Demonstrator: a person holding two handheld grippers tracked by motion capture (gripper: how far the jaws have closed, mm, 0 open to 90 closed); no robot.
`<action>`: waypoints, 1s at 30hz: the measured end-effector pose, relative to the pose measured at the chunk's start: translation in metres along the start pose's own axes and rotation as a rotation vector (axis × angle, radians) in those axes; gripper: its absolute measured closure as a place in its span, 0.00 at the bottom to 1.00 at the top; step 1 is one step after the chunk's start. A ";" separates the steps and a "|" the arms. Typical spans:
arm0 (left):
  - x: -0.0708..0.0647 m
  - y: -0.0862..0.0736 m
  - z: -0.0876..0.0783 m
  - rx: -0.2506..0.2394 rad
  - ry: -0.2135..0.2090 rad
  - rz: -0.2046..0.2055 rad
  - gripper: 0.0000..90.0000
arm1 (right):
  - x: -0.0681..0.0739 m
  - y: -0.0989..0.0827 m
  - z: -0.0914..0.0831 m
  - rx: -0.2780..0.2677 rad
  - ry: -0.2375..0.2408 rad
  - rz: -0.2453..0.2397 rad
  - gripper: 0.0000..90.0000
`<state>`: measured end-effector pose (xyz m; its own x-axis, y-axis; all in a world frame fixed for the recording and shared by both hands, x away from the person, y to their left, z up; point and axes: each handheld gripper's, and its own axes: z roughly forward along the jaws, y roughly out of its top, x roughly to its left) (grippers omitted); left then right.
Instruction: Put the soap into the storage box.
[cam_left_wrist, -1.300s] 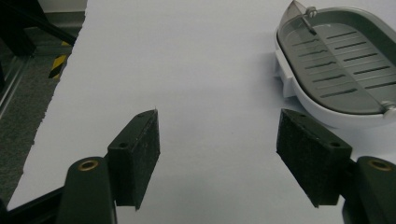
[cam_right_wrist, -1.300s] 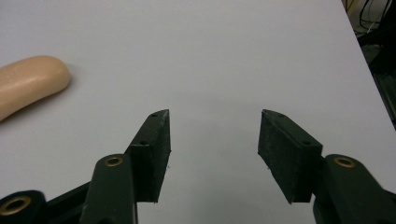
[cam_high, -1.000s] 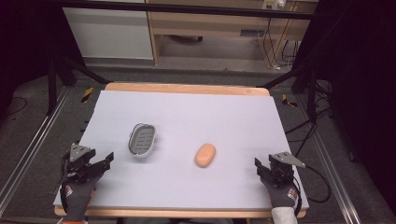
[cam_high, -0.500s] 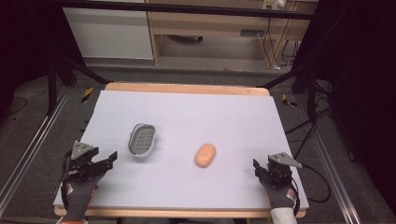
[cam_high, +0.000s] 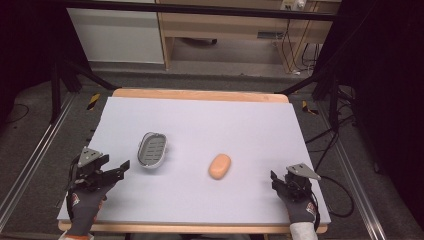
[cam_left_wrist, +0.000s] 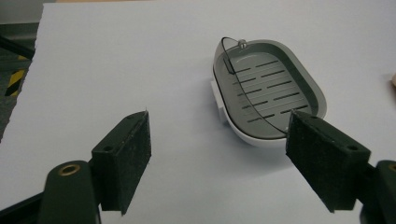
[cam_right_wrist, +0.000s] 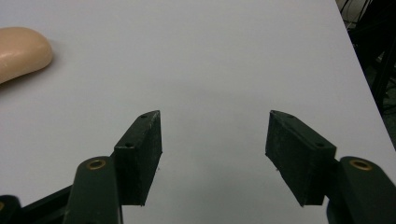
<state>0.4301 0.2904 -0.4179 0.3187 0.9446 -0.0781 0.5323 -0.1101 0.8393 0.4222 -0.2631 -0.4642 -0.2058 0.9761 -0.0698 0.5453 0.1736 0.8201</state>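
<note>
A grey slotted soap dish (cam_high: 152, 149) sits left of the middle of the white table cover (cam_high: 200, 120). A peach soap bar (cam_high: 220, 166) lies to its right. My left gripper (cam_high: 120, 171) hovers near the front left corner and points at the dish (cam_left_wrist: 268, 91). Its jaws (cam_left_wrist: 219, 119) are open, have just been opening, and hold nothing. My right gripper (cam_high: 279, 181) is at the front right, open over bare cover (cam_right_wrist: 213, 115). Its jaws have just been opening too, with nothing between them. The soap (cam_right_wrist: 21, 49) lies ahead to its left.
The cover lies on a wooden table whose rim (cam_high: 200, 95) shows at the back. Dark floor, metal rails (cam_high: 30, 160) and cables (cam_high: 330, 145) flank the table. A cabinet (cam_high: 225, 30) stands behind it.
The left gripper's jaws have spread wider and the hand has lifted a little toward the dish. The right gripper's jaws have widened slightly while that hand kept its place.
</note>
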 end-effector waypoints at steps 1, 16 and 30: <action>0.000 0.001 0.000 -0.003 -0.001 0.003 0.24 | 0.000 0.000 0.000 0.000 -0.001 0.001 0.40; -0.011 0.017 -0.001 -0.011 -0.022 0.019 0.23 | 0.000 0.001 0.000 -0.001 0.005 0.010 0.39; -0.038 0.031 0.009 -0.007 -0.057 0.067 0.21 | 0.001 0.001 0.001 0.001 0.009 0.005 0.38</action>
<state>0.4417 0.2486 -0.3933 0.3976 0.9161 -0.0522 0.5027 -0.1699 0.8476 0.4233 -0.2616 -0.4639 -0.2104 0.9757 -0.0610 0.5472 0.1692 0.8197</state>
